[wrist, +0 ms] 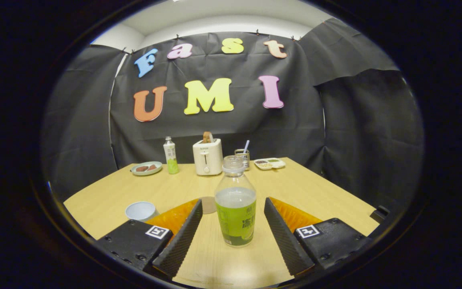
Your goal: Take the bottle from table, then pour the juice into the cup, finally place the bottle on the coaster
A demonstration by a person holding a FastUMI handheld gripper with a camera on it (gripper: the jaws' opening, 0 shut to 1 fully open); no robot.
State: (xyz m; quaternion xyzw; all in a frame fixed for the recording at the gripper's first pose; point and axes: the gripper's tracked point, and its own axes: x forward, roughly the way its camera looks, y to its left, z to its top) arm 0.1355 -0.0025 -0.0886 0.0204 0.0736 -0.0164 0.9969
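Observation:
A clear bottle (235,202) with a green label and no cap stands upright on the wooden table (319,192), about half full of pale juice. It stands between my two fingers, with a gap on each side. My gripper (233,208) is open around it. A white cup (141,210) stands just left of the left finger. A round brown coaster (208,204) lies on the table behind the left fingertip, partly hidden by it and by the bottle.
Along the table's far edge stand a second small green bottle (170,155), a white toaster (207,156) with bread in it, a green plate (146,168) with food, a metal holder (242,157) and a white tray (270,163).

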